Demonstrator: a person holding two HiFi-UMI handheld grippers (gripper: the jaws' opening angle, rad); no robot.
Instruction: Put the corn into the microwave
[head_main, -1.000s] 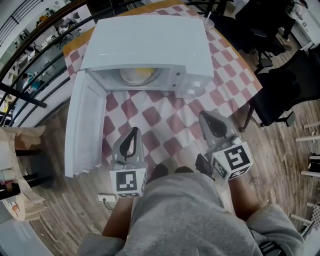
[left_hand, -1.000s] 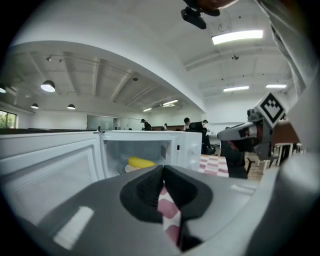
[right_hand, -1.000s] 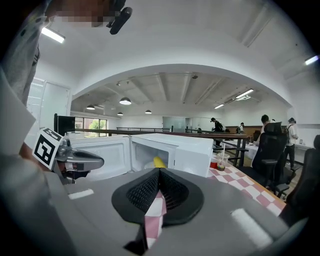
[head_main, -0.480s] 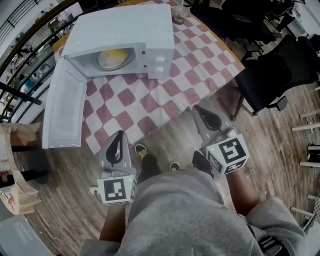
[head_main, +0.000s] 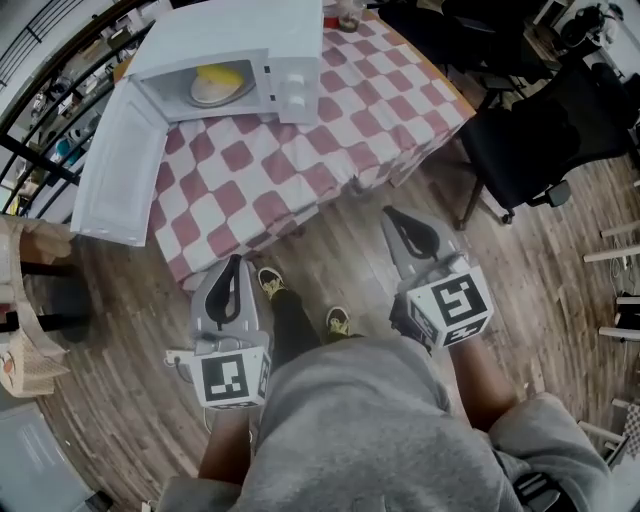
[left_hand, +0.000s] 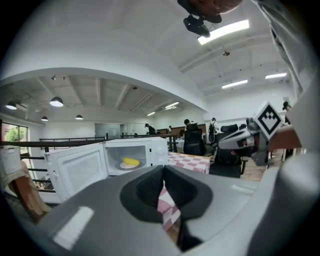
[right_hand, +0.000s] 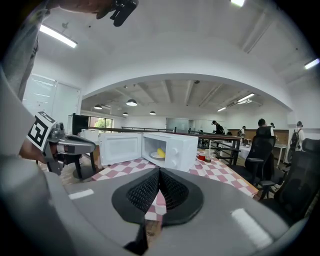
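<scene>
Currently the corn (head_main: 222, 75) lies on a plate (head_main: 203, 96) inside the microwave (head_main: 285, 30), whose door (head_main: 115, 165) stands open over the edge of the checkered table (head_main: 330, 130). Left gripper (head_main: 233, 268) and right gripper (head_main: 395, 218) hang clear of the table above the wooden floor (head_main: 560, 250), each with jaws pressed together and nothing between them.

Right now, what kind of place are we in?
Probably a big open office or canteen, not a home: black office chairs, long ceiling lights, and a microwave on a checked table.
</scene>
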